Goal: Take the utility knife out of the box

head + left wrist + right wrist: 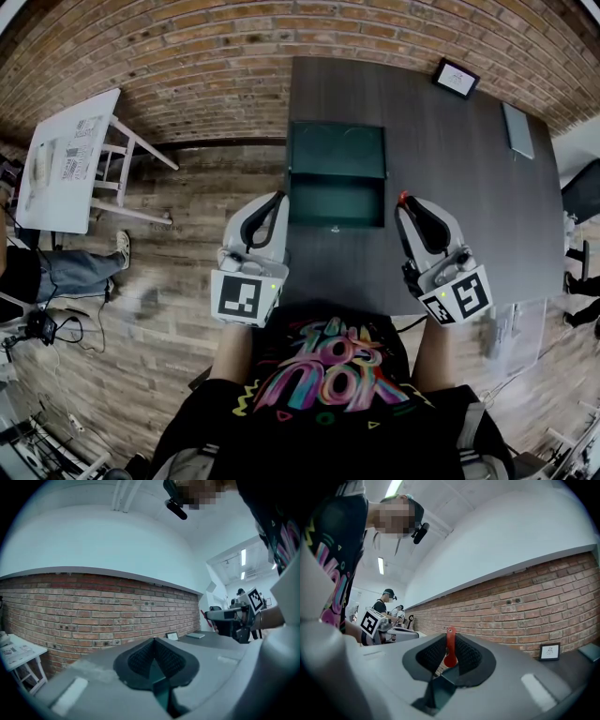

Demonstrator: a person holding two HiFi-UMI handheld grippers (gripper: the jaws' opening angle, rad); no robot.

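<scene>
The left gripper (154,645) hovers at the near left corner of the box, just off the tabletop's (459,178) left edge. Its jaws are pressed together with nothing between them, so it seems to have no part in this step.

In the middle, the green box (337,202) lies open on the tabletop with its lid folded flat behind it. From the head view its inside looks bare, though the dark lining could hide something small.

To the right of the box, the right gripper (450,652) is held level over the tabletop. Its jaws are pinching a slim red piece that stands upright between the pads and pokes out past their tips. I take this for the utility knife (450,641). It is clear of the box and touches nothing else.

By that reading the lifting-out is done and the step in hand is carrying the knife away. The next move probably calls for lowering it onto bare tabletop beside the box, tilting it so that it lies flat, and only then spreading the jaws. The pinch looks narrow, so a quick swing could let the knife pivot or slip.
</scene>
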